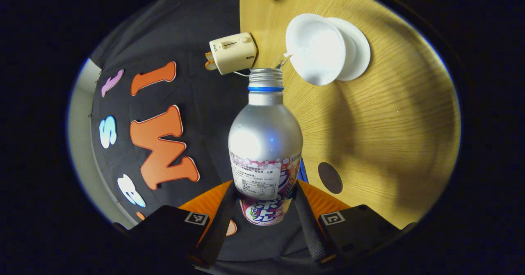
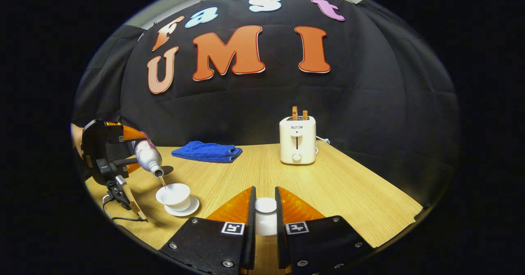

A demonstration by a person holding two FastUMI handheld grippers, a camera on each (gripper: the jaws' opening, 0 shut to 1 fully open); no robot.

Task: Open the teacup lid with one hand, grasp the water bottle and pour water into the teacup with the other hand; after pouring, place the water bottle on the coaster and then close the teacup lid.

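Left gripper [image 1: 265,203] jaws clamp the water bottle [image 1: 265,144], tipped mouth-down above the teacup [image 2: 174,195] on the bench [image 2: 348,193]; right gripper [image 2: 264,211] jaws grip the lid [image 2: 265,215] between them.

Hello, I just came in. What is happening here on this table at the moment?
A person is pouring water. The left gripper holds the water bottle tilted, and a thin stream falls into the open teacup on its saucer. The right gripper holds the teacup lid off to the side. The dark coaster lies bare. A toaster and blue cloth sit behind.
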